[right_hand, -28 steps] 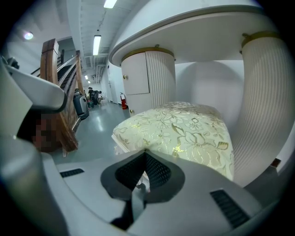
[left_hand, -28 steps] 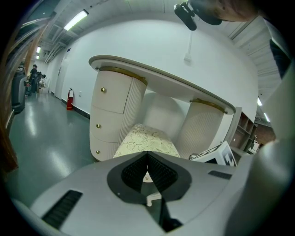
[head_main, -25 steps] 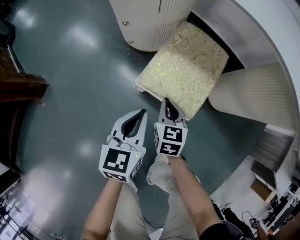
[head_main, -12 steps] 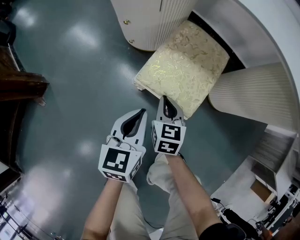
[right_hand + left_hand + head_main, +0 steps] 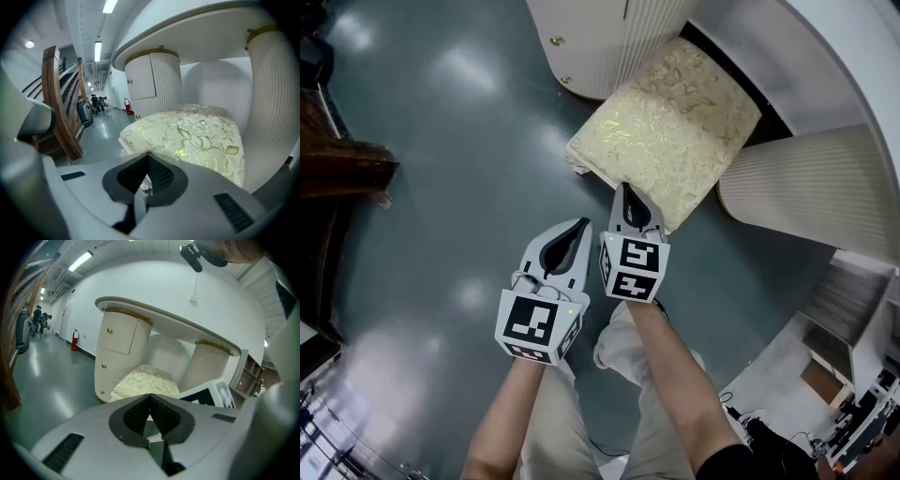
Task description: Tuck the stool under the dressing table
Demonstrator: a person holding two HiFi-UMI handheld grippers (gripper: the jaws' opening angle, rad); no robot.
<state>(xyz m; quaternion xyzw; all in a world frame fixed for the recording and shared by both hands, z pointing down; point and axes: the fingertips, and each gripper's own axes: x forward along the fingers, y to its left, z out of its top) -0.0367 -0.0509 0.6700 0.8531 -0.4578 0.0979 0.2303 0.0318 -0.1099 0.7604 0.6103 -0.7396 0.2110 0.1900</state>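
Observation:
The stool has a cream cushion with gold floral pattern; it stands half inside the knee gap of the cream dressing table, between its two ribbed pedestals. My right gripper is shut and its tip presses against the stool's near edge. The stool fills that gripper's view just past the closed jaws. My left gripper is shut and empty, hanging over the floor a little left of the stool. In the left gripper view the stool and the dressing table lie straight ahead.
The floor is glossy grey-green. A dark wooden stair railing stands at the left. The left pedestal with gold knobs and the right ribbed pedestal flank the stool. White shelving is at the lower right.
The right gripper has pushed forward against the stool. The stool has slid a little deeper into the gap under the dressing table. The left gripper has stayed put.

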